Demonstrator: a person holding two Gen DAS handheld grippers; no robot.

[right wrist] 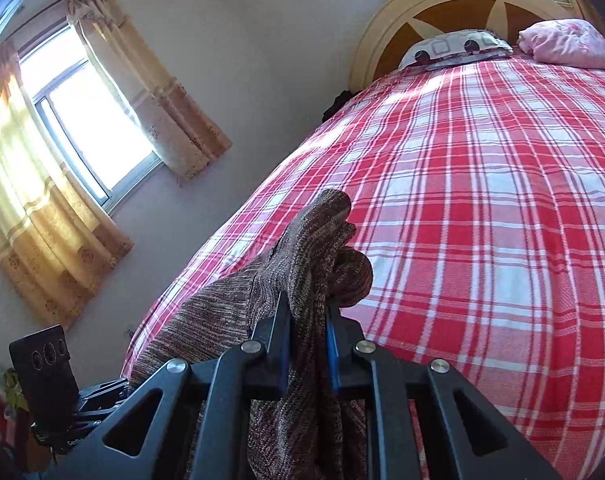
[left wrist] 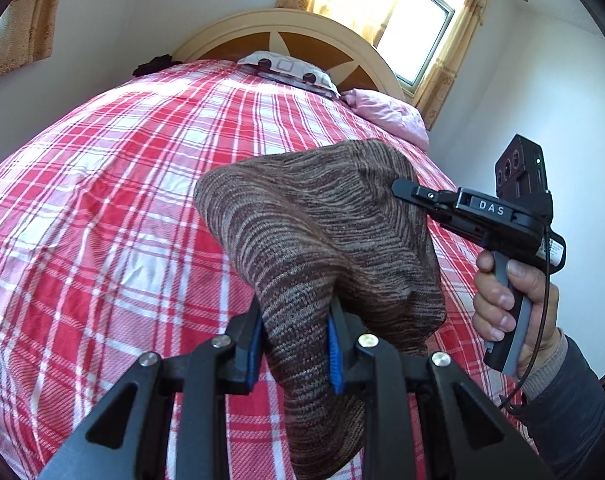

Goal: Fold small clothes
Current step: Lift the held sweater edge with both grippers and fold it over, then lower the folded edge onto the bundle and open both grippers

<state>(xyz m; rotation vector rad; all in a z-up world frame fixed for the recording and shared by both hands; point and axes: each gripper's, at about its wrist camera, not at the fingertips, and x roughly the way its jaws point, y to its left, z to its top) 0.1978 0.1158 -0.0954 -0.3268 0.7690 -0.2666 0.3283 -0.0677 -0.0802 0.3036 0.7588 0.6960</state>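
Note:
A small brown and grey striped knit garment hangs in the air above the red plaid bed. My left gripper is shut on its lower edge between the blue pads. My right gripper is shut on another edge of the same garment, which bunches up past the fingertips. In the left wrist view the right gripper shows at the garment's right side, held by a hand. The garment stretches between the two grippers.
The bed has a cream and brown headboard, a patterned pillow and a pink pillow at its head. Curtained windows stand on the walls. A dark item lies at the bed's far left corner.

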